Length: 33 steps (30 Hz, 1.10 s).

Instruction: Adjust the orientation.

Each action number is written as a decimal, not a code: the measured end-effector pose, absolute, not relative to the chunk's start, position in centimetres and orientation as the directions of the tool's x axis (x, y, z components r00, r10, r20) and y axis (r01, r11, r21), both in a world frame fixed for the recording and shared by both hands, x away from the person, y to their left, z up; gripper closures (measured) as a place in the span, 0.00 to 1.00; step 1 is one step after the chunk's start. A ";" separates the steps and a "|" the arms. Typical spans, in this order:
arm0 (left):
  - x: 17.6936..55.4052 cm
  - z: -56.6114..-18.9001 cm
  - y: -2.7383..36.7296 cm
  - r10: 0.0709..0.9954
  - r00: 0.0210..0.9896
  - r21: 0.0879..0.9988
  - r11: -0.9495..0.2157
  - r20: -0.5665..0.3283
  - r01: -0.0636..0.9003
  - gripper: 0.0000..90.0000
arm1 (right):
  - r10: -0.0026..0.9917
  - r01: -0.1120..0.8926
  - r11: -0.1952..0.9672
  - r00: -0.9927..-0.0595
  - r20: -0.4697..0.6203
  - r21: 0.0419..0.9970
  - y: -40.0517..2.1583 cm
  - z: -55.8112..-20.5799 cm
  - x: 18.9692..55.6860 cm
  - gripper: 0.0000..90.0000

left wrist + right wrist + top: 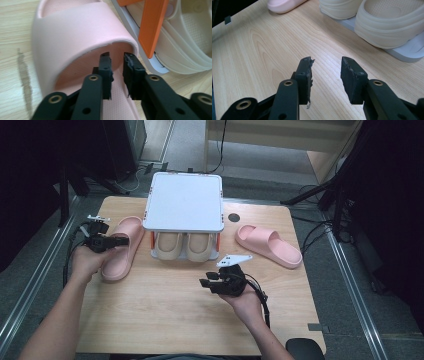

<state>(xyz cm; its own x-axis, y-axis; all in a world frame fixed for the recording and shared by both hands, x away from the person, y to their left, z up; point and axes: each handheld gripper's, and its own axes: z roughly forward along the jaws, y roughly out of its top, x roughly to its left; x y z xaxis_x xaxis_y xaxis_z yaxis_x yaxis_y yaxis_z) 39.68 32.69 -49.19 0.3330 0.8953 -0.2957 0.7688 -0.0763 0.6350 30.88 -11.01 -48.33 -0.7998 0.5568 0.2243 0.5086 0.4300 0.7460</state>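
The left tool (pixel 121 240) sits released over the pink slipper (pixel 121 248) at the frame's left (jaws slightly parted above its footbed); the right tool (pixel 206 283), also released, hovers lower centre above the surface (pixel 165 320).

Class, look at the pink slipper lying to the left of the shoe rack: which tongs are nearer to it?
Left. The left tongs sit right at that pink slipper, over its footbed by the strap. The right tongs hover over bare table in front of the shoe rack, well apart.

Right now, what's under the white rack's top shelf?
Under the white rack: a beige pair of slippers on its bottom tray, toes toward the person. Their heel ends are hidden by the shelf.
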 end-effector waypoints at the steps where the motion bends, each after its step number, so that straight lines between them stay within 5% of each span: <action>1: 39.5 -49.0 32.8 0.899 0.330 0.635 -0.079 -0.287 0.769 0.82 | 0.557 0.509 0.429 -0.799 0.225 0.746 -11.0 -48.3 30.9 0.68; 15: 37.1 -46.5 35.3 0.912 0.319 0.686 -0.060 -0.258 0.725 0.68 | 0.557 0.518 0.404 -0.793 0.246 0.754 -11.2 -48.1 31.5 0.68; 22: 37.4 -48.1 37.0 0.917 0.295 0.683 -0.035 -0.267 0.730 0.58 | 0.559 0.521 0.407 -0.792 0.246 0.751 -11.1 -48.2 31.5 0.68; 33: 39.7 -50.6 37.2 0.925 0.266 0.642 -0.031 -0.272 0.766 0.55 | 0.587 0.534 0.383 -0.770 0.247 0.753 -12.2 -48.1 30.7 0.68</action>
